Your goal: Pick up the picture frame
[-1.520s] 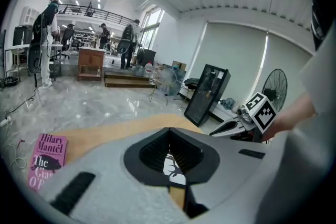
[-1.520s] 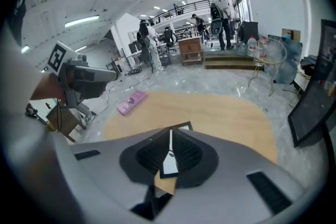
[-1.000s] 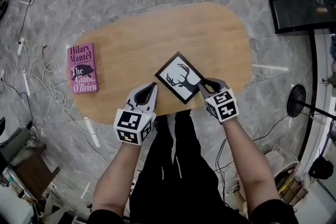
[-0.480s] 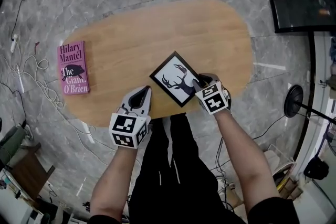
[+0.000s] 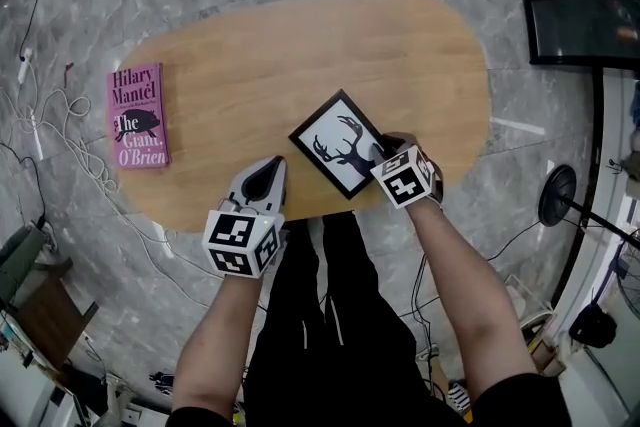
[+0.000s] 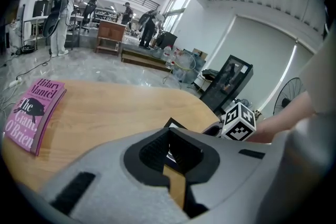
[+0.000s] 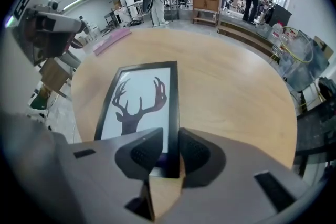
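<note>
A black picture frame with a deer-head print lies flat and skewed on the oval wooden table, close to its near edge. My right gripper points steeply down at the frame's near right corner. In the right gripper view the frame's black right border runs between the jaws of the right gripper, which are closing round it. My left gripper hovers over bare wood left of the frame. Its jaws are a narrow gap apart with nothing between them; a frame corner shows beyond the left gripper.
A pink book lies near the table's left end, also in the left gripper view as the book. A dark screen stands at the far right. Cables trail over the marble floor on the left. The person's legs are under the table's near edge.
Both grippers have sunk toward the table. The right one has tipped further down and settled over the frame's right corner. The frame and the book have stayed where they were.
</note>
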